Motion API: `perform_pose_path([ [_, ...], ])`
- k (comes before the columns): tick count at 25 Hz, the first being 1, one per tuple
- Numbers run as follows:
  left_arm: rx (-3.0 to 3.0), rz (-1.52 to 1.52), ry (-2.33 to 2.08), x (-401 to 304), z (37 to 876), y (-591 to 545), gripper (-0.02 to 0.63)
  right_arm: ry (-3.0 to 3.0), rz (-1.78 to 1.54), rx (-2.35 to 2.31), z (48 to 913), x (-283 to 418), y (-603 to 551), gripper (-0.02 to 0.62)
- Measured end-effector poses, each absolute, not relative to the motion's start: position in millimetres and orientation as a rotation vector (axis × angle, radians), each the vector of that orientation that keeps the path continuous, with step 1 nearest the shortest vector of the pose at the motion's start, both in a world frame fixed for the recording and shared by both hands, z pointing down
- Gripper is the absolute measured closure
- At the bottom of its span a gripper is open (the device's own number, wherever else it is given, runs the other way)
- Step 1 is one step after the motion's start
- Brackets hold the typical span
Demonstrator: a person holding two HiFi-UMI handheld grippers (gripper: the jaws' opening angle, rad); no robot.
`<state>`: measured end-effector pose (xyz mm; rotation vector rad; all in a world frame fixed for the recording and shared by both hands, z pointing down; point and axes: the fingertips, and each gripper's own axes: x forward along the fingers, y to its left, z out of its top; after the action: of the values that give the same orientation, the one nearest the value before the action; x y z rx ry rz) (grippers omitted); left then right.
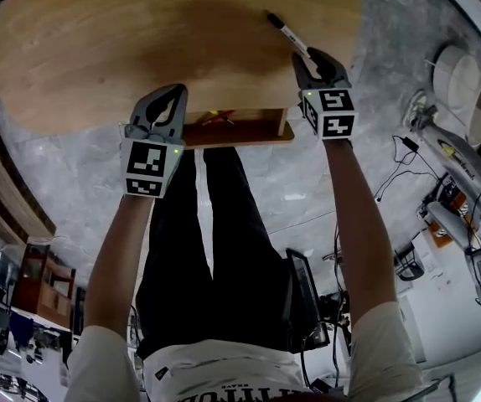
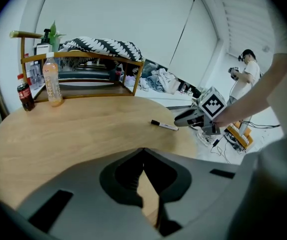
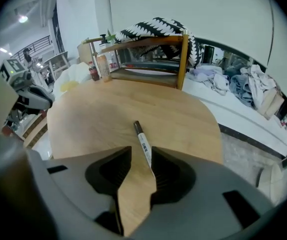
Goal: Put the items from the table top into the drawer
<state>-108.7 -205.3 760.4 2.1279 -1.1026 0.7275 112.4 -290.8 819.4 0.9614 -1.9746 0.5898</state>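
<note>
Marker [image 3: 142, 143] on table's [image 1: 140, 48] right side, near end between right gripper's [image 1: 314, 64] spread jaws, not pinched. Left gripper [image 1: 167, 99] pressed together, empty. Marker looks light, stiff, slick, roll-prone; pinch mid-barrel.

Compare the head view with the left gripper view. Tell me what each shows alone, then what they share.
Only the head view: the open drawer under the table's near edge, and the person's legs.

Only the left gripper view: the orange drink bottle and the dark soda bottle at the table's far end, the wooden shelf behind them, and a standing person in the distance.

Both: the wooden table, the marker lying on it, and the right tool at one end of it.
</note>
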Motion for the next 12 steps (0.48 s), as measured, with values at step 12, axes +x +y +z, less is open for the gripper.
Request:
perform_pose_path([
  [12,2.102,0.674,-1.138,-125,763,-212,0.584,-1.907,0.549,0.847,857,107,-312,0.446],
])
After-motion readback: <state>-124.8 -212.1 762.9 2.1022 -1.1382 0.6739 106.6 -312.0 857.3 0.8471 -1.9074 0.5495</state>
